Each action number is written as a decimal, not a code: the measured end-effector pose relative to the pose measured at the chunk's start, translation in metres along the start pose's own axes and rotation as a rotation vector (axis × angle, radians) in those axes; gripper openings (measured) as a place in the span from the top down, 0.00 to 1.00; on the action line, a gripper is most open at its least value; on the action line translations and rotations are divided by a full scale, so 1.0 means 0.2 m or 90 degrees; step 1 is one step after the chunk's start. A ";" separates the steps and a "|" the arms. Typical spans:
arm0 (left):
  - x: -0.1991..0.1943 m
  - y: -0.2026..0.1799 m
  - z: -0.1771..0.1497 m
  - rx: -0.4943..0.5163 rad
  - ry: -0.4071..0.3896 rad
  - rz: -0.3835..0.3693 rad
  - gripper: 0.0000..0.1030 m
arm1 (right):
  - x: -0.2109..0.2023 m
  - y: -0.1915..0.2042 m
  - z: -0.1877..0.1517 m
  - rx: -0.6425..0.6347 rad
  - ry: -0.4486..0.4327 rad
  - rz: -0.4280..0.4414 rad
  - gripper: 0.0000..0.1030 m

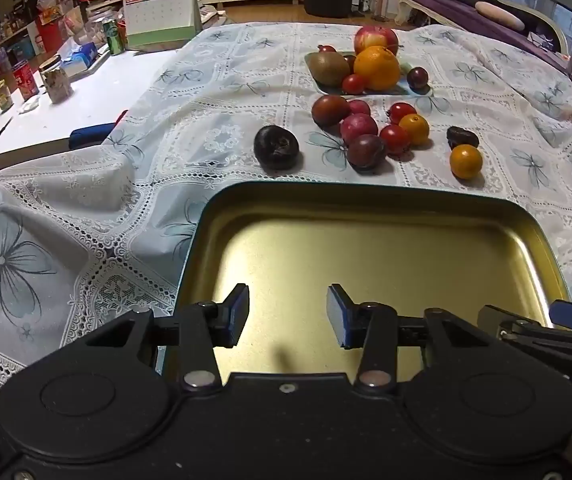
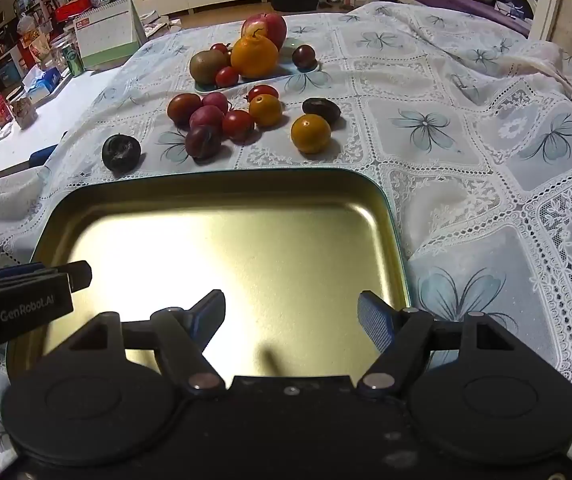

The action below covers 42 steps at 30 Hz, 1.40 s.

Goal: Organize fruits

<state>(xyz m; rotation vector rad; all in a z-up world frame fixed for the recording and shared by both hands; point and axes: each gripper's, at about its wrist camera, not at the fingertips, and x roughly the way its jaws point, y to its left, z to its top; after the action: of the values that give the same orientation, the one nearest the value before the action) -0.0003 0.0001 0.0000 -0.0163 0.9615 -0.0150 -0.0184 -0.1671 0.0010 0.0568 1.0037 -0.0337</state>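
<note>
Fruits are lying loose on the lace tablecloth (image 2: 465, 92) covering the tabletop, clustered just beyond the far rim of a gold metal tray (image 2: 222, 196): a dark round fruit (image 1: 276, 147) is sitting apart at the left, a bunch of plums (image 1: 359, 128) and cherry tomatoes (image 1: 395, 138) is touching in the middle, and a small orange fruit (image 1: 465, 161) is resting at the right, just in front of a dark wrinkled one (image 1: 462, 136). Farther back, a pale plate (image 2: 206, 87) is carrying an apple (image 2: 265, 28), a large orange (image 2: 254, 56), a kiwi (image 2: 207, 66) and a few small fruits. Both the left gripper (image 1: 287, 316) and the right gripper (image 2: 291, 318) are hovering over the bare tray, their fingers (image 1: 236, 316) standing wide apart and gripping nothing
</note>
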 end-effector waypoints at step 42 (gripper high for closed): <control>0.06 -0.01 -0.03 0.003 0.061 0.002 0.50 | 0.08 0.00 0.01 0.005 0.117 -0.009 0.25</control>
<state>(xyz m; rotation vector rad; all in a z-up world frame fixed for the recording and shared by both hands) 0.0021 -0.0027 -0.0138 -0.0100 1.0569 -0.0160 -0.0079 -0.1682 -0.0121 0.0600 1.1876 -0.0459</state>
